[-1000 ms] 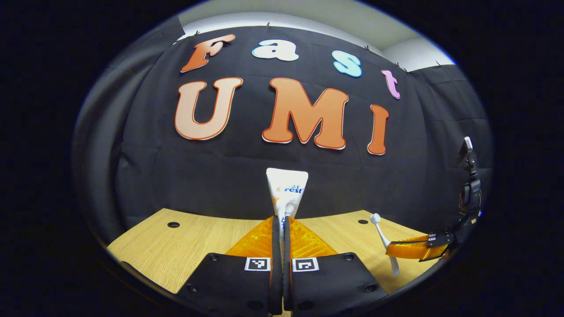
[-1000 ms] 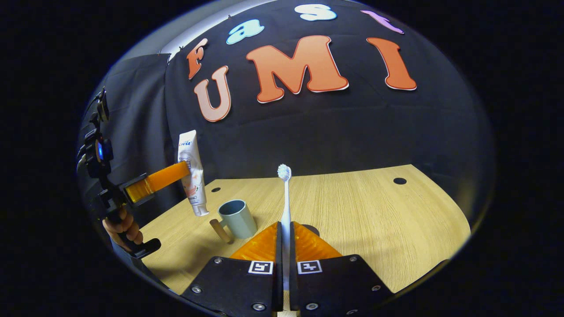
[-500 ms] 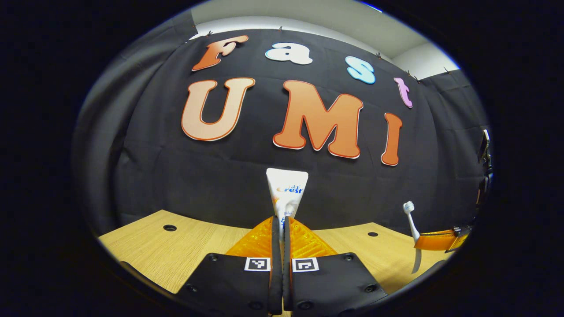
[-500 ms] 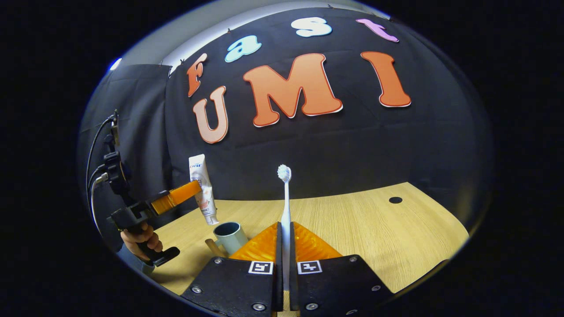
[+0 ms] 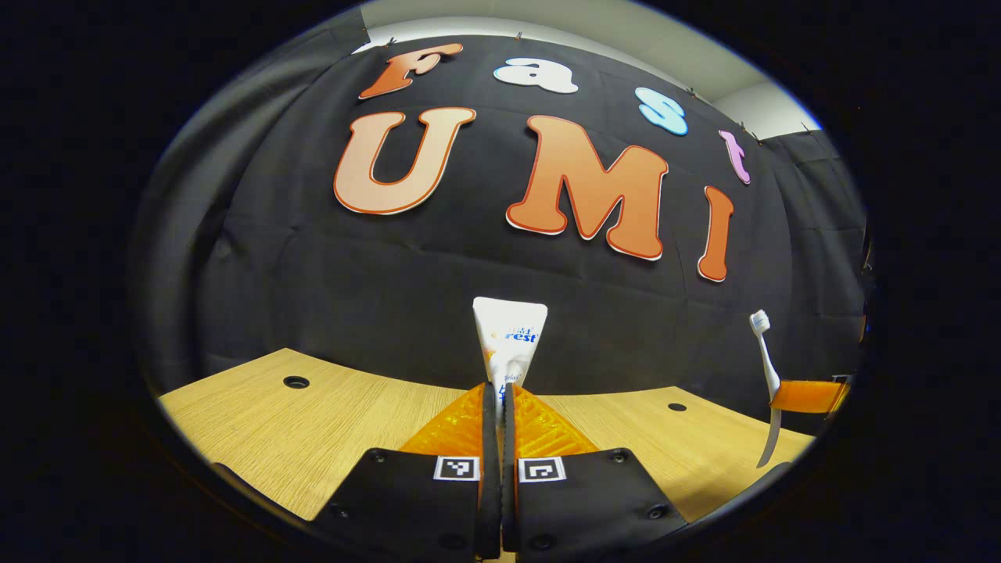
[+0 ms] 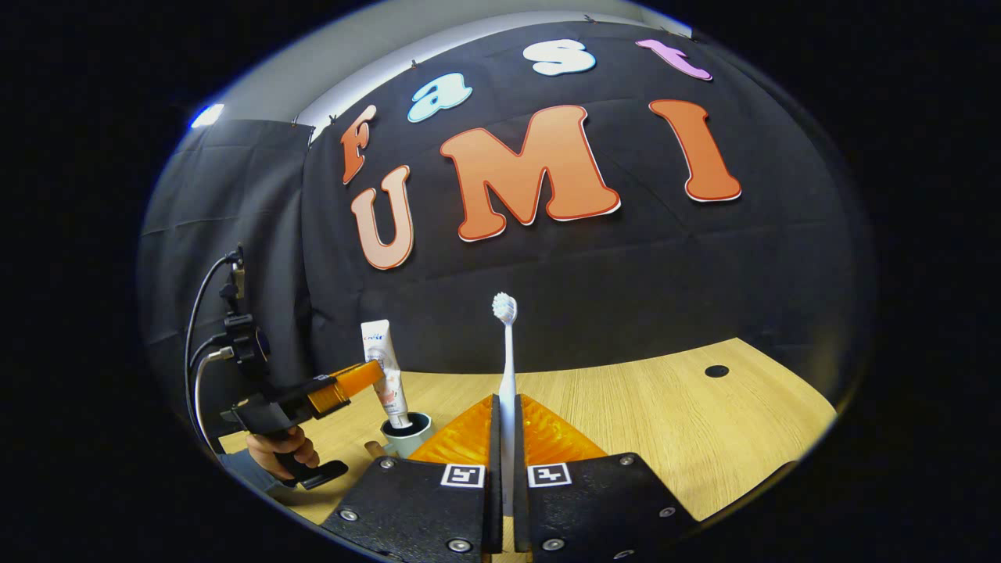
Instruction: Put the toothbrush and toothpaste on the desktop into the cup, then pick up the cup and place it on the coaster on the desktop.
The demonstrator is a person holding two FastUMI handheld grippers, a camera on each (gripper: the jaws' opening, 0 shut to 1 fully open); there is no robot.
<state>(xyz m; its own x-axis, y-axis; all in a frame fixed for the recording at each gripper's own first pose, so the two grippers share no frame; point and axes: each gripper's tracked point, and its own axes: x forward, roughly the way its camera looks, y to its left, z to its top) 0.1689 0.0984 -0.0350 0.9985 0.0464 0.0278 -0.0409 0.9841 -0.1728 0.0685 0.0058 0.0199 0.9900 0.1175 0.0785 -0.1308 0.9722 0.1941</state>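
The left gripper (image 5: 495, 403) is clamped on the toothpaste (image 5: 509, 342), both fingers pressed flat against the tube, which stands upright with its crimped end at the top. In the right gripper view the tube's cap end dips into the mouth of the cup (image 6: 407, 434) — a pale mug standing on the wooden desktop (image 6: 665, 422), its handle (image 6: 374, 448) turned toward the camera. The right gripper (image 6: 505, 418) is closed on the toothbrush (image 6: 506, 352), held vertical with bristles up, above the desktop and just beside the cup. A hand (image 6: 280, 450) grips the left gripper's handle.
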